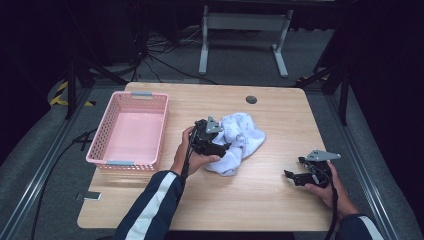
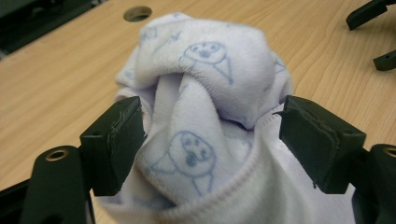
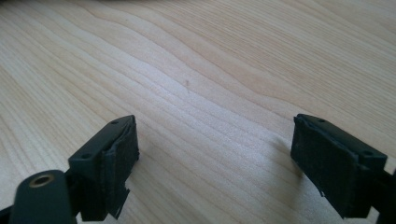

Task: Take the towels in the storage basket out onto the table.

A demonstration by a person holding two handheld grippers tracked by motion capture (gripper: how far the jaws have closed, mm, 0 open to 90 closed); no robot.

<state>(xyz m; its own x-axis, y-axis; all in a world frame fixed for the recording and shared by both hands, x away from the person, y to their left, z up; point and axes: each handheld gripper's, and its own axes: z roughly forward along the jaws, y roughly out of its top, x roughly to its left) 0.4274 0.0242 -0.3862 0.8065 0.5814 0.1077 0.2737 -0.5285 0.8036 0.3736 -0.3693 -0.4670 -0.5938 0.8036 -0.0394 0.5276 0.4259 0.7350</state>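
A crumpled white cloth [image 1: 240, 137] with blue cartoon drawings lies at the middle of the wooden table [image 1: 250, 200]. My left gripper [image 1: 222, 147] rests at the cloth's left edge. In the left gripper view a rolled fold of the cloth [image 2: 205, 93] sits between the spread jaws of the left gripper [image 2: 208, 121]; the pads stand wide and do not pinch it. My right gripper [image 1: 291, 175] is low over the table at the right, apart from the cloth. The right gripper [image 3: 215, 135] is open, with bare wood between its jaws.
A pink plastic basket [image 1: 162, 130] stands on the table's left side with nothing in it. A round cable hole [image 1: 251, 99] is near the far edge. Beyond the cloth, the right gripper's jaw tips [image 2: 373, 35] reach into the left gripper view.
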